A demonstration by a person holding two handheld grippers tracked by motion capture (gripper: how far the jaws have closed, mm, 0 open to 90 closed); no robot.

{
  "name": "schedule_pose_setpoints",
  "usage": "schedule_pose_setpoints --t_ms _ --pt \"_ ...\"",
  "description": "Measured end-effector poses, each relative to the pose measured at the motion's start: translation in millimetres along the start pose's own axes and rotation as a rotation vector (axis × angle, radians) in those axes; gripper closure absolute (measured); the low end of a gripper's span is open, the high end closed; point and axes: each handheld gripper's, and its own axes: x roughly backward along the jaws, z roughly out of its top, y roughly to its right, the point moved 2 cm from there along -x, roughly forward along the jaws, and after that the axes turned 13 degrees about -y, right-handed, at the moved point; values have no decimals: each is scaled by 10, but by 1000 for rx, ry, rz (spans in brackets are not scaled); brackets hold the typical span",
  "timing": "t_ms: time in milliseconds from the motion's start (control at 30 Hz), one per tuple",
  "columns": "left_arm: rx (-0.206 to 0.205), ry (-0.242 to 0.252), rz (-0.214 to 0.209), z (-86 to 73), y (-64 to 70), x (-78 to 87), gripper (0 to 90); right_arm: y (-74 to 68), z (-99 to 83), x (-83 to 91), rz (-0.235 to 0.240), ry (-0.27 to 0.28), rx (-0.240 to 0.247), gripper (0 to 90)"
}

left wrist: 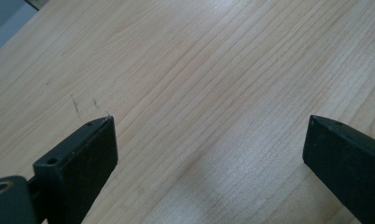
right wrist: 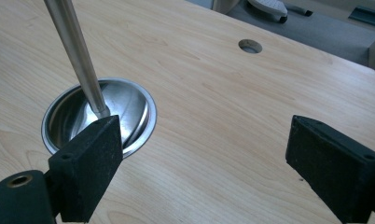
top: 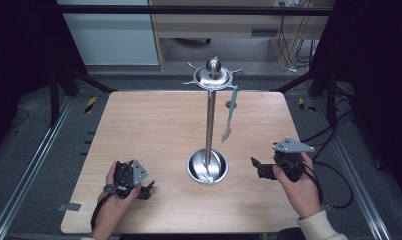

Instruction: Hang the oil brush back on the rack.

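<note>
I have the left gripper (top: 148, 190) low over the near left part of the wooden bench (top: 149, 130), its jaws spread wide with nothing but bare wood grain between them in the left gripper view. My right gripper (top: 255, 165) sits near the right side of the bench, jaws also wide apart and holding nothing, pointing toward the metal stand (top: 209, 115). That stand rises from the middle of the bench: a round steel bowl-shaped base (top: 207, 167), a slim upright pole, and a hooked crown with a ball on top (top: 213, 72). From one hook on the right side of the crown hangs a pale green utensil (top: 230, 114), dangling clear of the pole. In the right gripper view the base (right wrist: 129, 109) lies just beyond my left jaw, with the pole (right wrist: 76, 51) leaning up out of it. Both grippers are apart from the stand.
</note>
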Motion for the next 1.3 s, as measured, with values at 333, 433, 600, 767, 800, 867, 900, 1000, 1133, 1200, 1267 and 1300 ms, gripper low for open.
schedule_pose_setpoints --t_ms 333,433,600,767,800,867,900,1000,1133,1200,1267,1300 --pt "-1 -1 -1 0 2 -2 27 39 -98 -226 12 -33 -21 113" --pt "-2 -1 -1 0 2 -2 27 72 -130 -296 15 -44 -34 113" --pt "-3 -3 -3 0 2 -3 27 145 -180 -429 23 -59 -55 113" --pt "-4 -4 -3 0 3 -4 27 184 -197 -508 28 -72 -65 113" --pt "-4 -4 -3 0 2 -3 27 206 -204 -546 26 -76 -71 113" --pt "-5 -4 -3 0 1 -3 27 214 -207 -562 28 -82 -78 113" --pt "-4 -5 -2 -1 1 -4 27 232 -217 -605 30 -92 -85 113" --pt "-4 -3 -1 -1 1 -2 27 244 -226 -638 33 -97 -90 114" --pt "-4 -3 -1 -1 1 -4 27 263 -248 -728 40 -111 -90 113" --pt "-3 -3 -1 -1 1 -3 27 265 -251 -757 41 -114 -96 113" --pt "-3 -3 -1 -1 1 -3 27 269 -251 -771 43 -113 -94 113" --pt "-3 -3 -1 -2 1 -3 27 276 -252 -806 45 -115 -94 113"
